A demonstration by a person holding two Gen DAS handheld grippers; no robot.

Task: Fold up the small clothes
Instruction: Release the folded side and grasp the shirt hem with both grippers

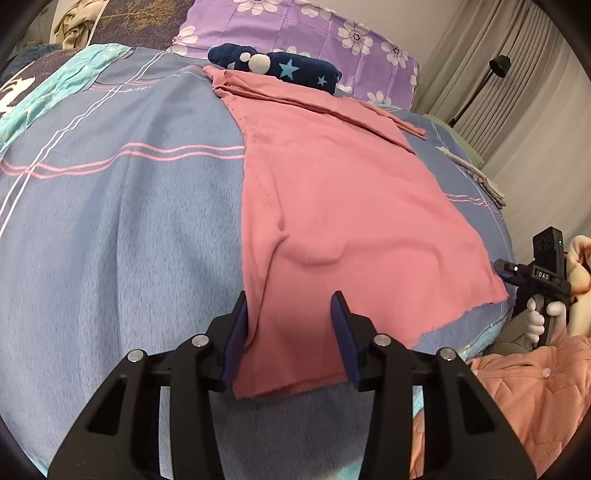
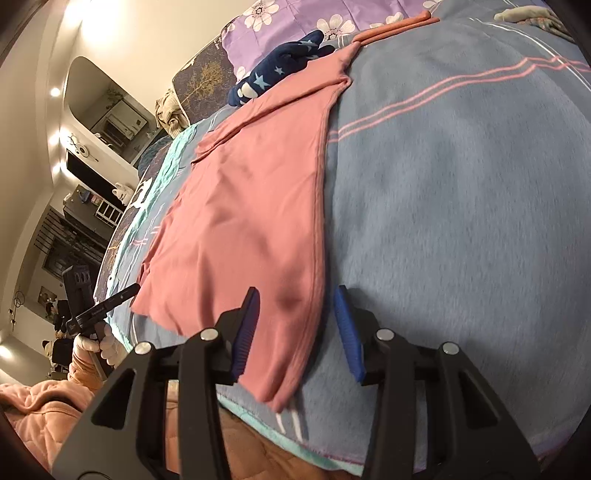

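Both grippers, left gripper (image 1: 291, 332) and right gripper (image 2: 295, 328), straddle the pink garment's (image 1: 332, 206) near corners, jaws partly open, pads not pinching.

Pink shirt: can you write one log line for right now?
pink shirt flat on blue blanket | left gripper open at near corner | right gripper open at near corner

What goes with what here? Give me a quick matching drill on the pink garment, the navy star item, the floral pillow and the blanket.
Things:
1. pink garment
2. navy star-print item
3. floral pillow
4. blanket

Descriptions:
A. purple with white flowers
B. blue-grey with pink stripes
C. spread flat, near edge between both sets of jaws
D. bunched at the garment's far end

Pairs: 1-C, 2-D, 3-A, 4-B
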